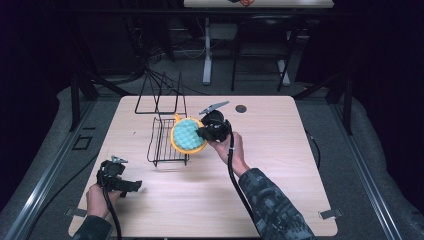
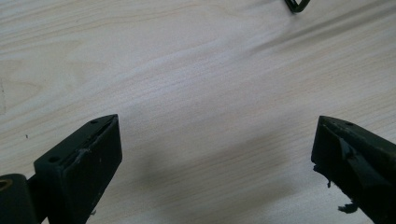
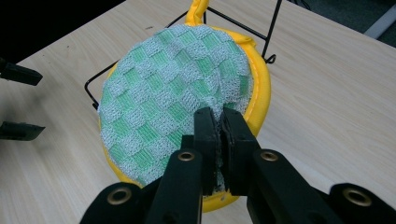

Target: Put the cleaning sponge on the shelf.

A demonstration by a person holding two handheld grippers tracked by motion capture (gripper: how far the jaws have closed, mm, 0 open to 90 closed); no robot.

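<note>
A round pad with a green-and-white checked face and a yellow rim hangs tilted over the right side of a black wire rack. My right gripper is shut on the pad's edge; in the right gripper view the pad spreads out beyond the pinching jaws, with the gripper closed on its near rim and the rack's wires behind it. My left gripper rests low over the table's front left, open, with nothing between its fingers.
The wooden table carries the rack at its middle left; the rack's raised wire frame stands at the back. A small dark round disc lies near the far edge. Another table stands beyond.
</note>
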